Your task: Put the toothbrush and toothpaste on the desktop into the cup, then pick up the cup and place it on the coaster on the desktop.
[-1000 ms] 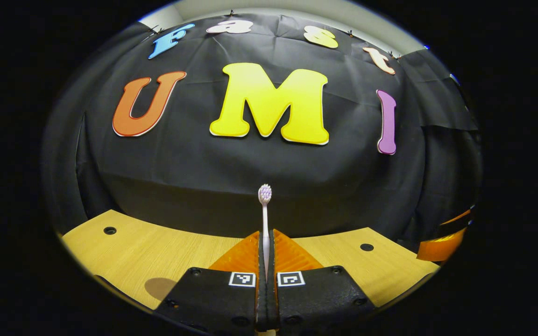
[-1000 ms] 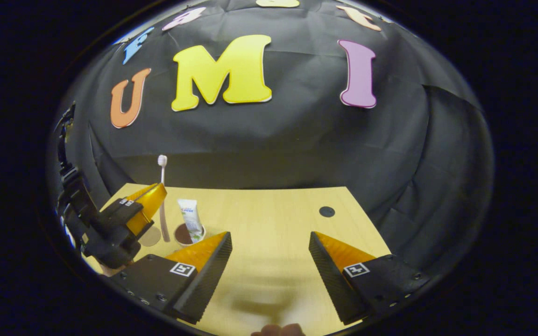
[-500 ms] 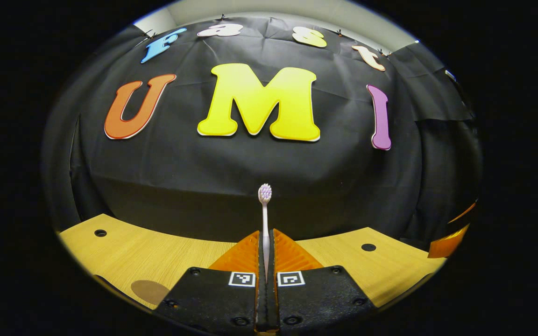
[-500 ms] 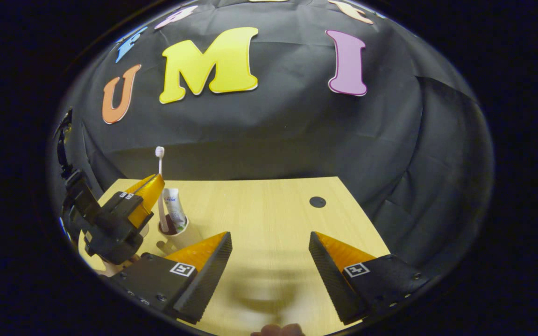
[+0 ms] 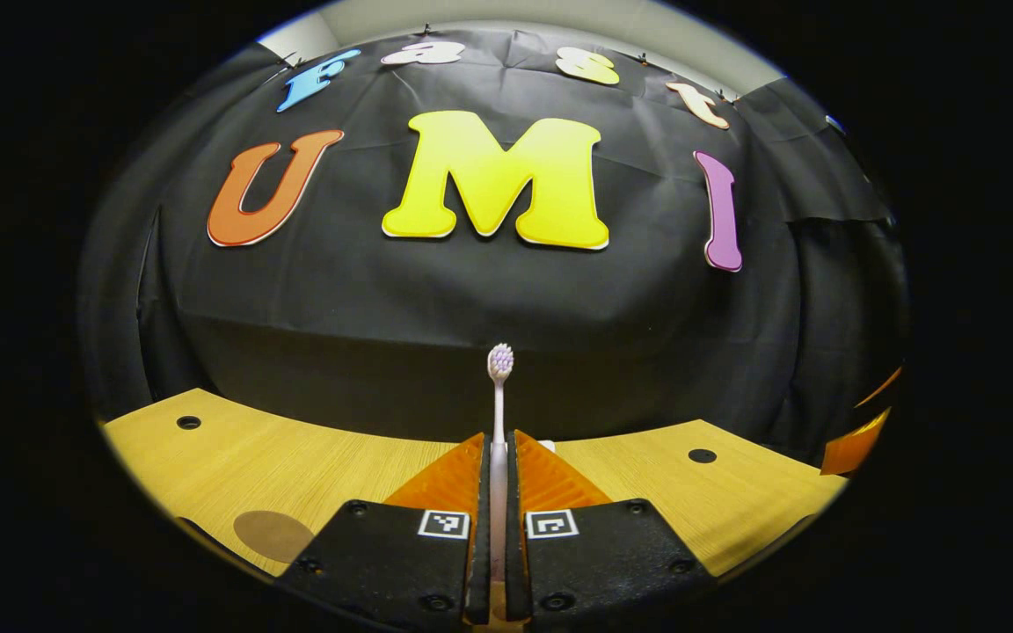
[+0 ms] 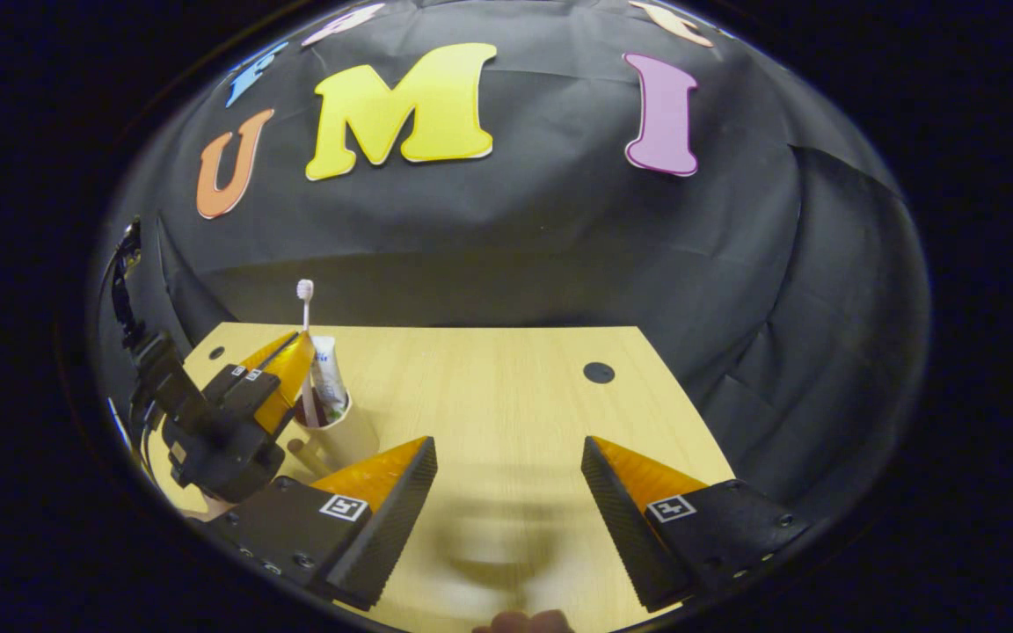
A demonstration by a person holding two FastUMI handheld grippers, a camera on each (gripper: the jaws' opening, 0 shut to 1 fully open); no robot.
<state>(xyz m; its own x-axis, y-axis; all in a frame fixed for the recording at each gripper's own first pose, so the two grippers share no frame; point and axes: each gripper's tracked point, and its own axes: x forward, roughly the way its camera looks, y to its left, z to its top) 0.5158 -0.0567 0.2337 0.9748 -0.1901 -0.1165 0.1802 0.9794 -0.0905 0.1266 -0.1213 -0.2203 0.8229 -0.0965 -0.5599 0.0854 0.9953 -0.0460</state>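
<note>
In the left gripper view my left gripper [image 5: 498,437] is shut on a white toothbrush [image 5: 499,362] that stands upright, bristles on top. The right gripper view has that left gripper [image 6: 299,339] at the left, just above a white cup [image 6: 346,435]. The toothbrush [image 6: 304,294] runs down from its fingers into the cup. A white toothpaste tube [image 6: 326,380] stands in the same cup. My right gripper [image 6: 508,450] hovers open over the wooden table [image 6: 489,378], right of the cup, holding nothing. A round brown coaster [image 5: 273,534] lies on the table at the lower left.
The table [image 5: 295,466] has small dark holes [image 5: 188,422] near its corners, one of them at the far right [image 6: 599,372]. The black cloth wall stands right behind its far edge. My right gripper's finger [image 5: 854,447] juts in at the right edge.
My left gripper carried the toothbrush right, over the cup, and sank, so the brush's lower end now sits in the cup beside the toothpaste. The right gripper stayed open.
</note>
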